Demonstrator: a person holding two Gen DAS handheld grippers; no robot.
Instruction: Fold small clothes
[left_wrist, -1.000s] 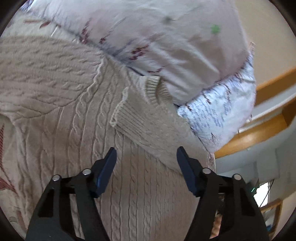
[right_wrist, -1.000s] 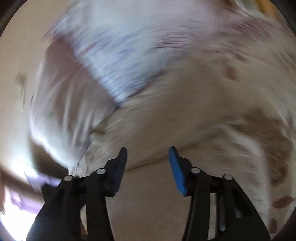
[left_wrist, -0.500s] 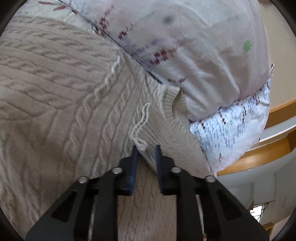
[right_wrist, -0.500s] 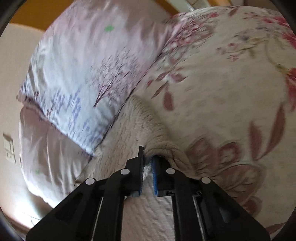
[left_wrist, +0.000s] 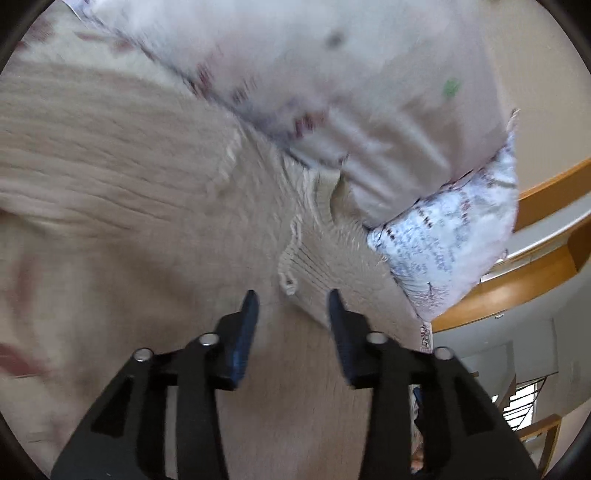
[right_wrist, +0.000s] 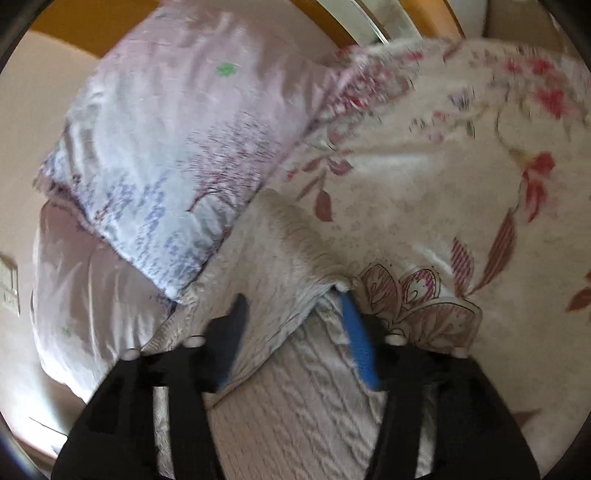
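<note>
The folded flap may not stay flat: the thick cable knit is springy, and my right jaws sit so close that their blue pad could snag the edge and drag the fold open. The pillow crowding the head of the bed could also push the far layer askew.

Both my jaws are released and hold nothing. My left gripper hovers over the sweater, its folded ribbed sleeve just beyond the jaw tips. My right gripper straddles the folded flap, which lies between the jaws on the floral bed, beside the pillows.
</note>
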